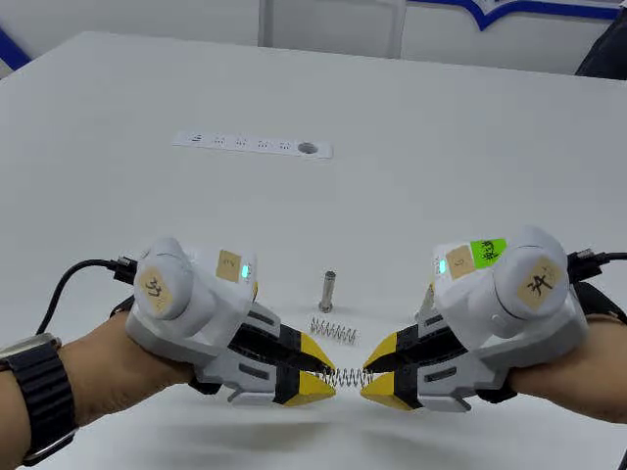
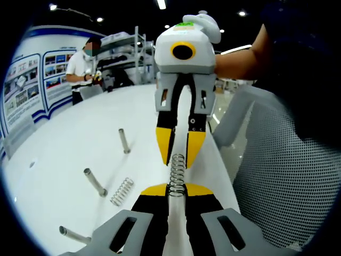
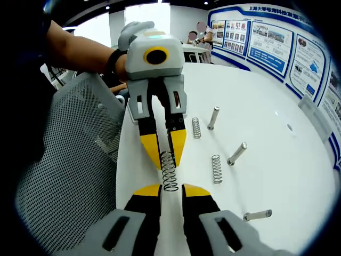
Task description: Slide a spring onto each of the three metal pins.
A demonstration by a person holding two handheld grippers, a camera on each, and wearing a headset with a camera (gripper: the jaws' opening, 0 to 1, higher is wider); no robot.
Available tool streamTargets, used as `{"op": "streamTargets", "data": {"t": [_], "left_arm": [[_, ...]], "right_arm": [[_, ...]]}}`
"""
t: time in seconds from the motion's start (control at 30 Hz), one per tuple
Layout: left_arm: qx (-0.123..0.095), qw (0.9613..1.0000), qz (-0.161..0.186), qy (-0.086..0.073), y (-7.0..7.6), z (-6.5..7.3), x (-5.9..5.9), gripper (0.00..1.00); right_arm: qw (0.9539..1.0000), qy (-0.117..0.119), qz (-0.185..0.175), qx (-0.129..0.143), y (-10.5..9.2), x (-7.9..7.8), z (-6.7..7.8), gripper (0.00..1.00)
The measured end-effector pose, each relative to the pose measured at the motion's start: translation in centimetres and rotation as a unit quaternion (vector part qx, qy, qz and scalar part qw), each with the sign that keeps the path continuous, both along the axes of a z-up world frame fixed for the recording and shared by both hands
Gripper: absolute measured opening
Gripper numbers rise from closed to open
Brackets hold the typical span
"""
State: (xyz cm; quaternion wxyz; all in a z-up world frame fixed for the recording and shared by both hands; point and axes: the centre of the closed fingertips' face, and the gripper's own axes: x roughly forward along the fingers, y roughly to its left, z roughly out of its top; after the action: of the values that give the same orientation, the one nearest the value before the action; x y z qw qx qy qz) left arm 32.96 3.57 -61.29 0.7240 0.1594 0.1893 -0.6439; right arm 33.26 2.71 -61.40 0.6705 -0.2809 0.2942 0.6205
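Right, head view: left gripper point(image 1: 328, 384) and right gripper point(image 1: 368, 380) each clamp an end of one spring point(image 1: 350, 376) by the worktop's point(image 1: 441, 147) near edge; upright pin point(image 1: 327, 291), loose spring point(image 1: 333, 330) beyond. Left gripper view: three pins point(image 2: 124, 141) point(image 2: 95, 182) point(image 2: 74, 234). Right gripper view: two loose springs point(image 3: 196, 127) point(image 3: 216, 168).

- This looks like a work room or lab in an office building.
- A big white table point(image 1: 441, 147) has a strip of plug holes point(image 1: 253, 145) in its top.
- Boards with pictures and writing point(image 3: 277, 40) hang along the wall.
- A mesh office chair point(image 3: 69, 160) stands by the table.
- Metal shelves point(image 2: 128, 45) stand at the back, with a person point(image 2: 85, 64) near them.
- Bright lights point(image 2: 161, 4) shine overhead.
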Motion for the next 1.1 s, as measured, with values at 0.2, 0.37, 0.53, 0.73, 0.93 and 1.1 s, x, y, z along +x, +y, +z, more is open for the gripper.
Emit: {"op": "streamTargets", "data": {"t": [0.2,0.37,0.53,0.73,0.93,1.1], "left_arm": [[-0.006,1.0000,-0.001,0.001,-0.2,0.1,-0.1,0.10],[-0.008,1.0000,0.003,0.004,-0.2,0.1,0.0,0.10],[-0.007,0.9999,0.005,0.007,-0.2,0.0,-0.1,0.10],[-0.005,0.9999,0.010,0.009,-0.1,-0.1,0.0,0.10],[-0.002,0.9999,0.007,0.011,-0.4,-0.4,-0.2,0.10],[-0.005,0.9999,0.009,0.013,-0.5,-0.4,-0.3,0.10]], "right_arm": [[0.9999,0.005,-0.006,0.008,0.1,-0.1,-0.1,0.15],[0.9998,0.004,-0.009,0.017,0.2,-0.1,0.4,0.12],[0.9993,0.004,-0.011,0.036,0.8,-0.1,1.7,0.12],[0.9987,0.004,-0.006,0.050,1.7,-0.3,2.5,0.12],[0.9983,-0.002,0.004,0.058,2.8,-0.6,3.2,0.12],[0.9984,-0.005,0.007,0.056,2.9,-0.6,3.3,0.11]]}}
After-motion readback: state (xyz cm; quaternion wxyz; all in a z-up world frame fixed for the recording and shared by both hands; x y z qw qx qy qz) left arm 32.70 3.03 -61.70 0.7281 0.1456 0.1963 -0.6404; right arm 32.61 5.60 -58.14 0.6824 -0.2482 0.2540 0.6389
